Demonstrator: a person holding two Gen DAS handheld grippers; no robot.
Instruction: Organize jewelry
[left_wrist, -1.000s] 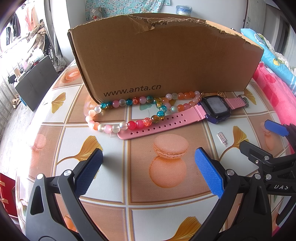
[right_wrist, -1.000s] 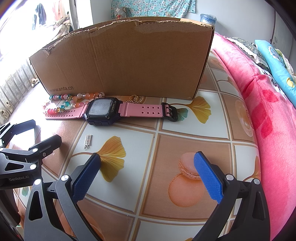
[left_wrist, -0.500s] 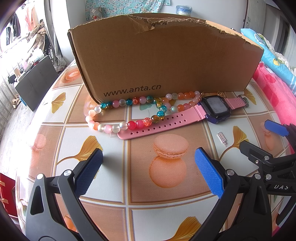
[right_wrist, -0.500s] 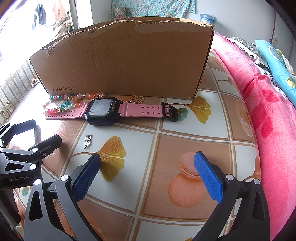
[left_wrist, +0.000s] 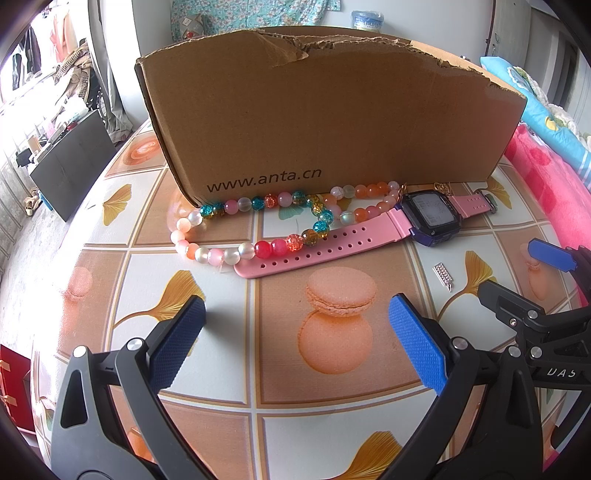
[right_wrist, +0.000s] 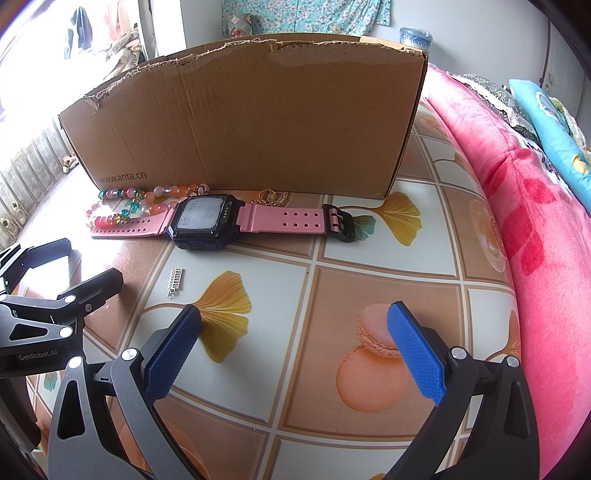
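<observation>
We were in a home, most likely a bedroom. A pink blanket (right_wrist: 535, 206) and a blue pillow (right_wrist: 546, 110) lay heaped beside the bench (right_wrist: 369, 295), whose cover was printed with macarons and ginkgo leaves (a domestic oilcloth, by its look). Clothes (left_wrist: 55, 40) hung at the far left by a bright window, and a floral cloth (right_wrist: 306, 14) hung on the wall behind.
</observation>
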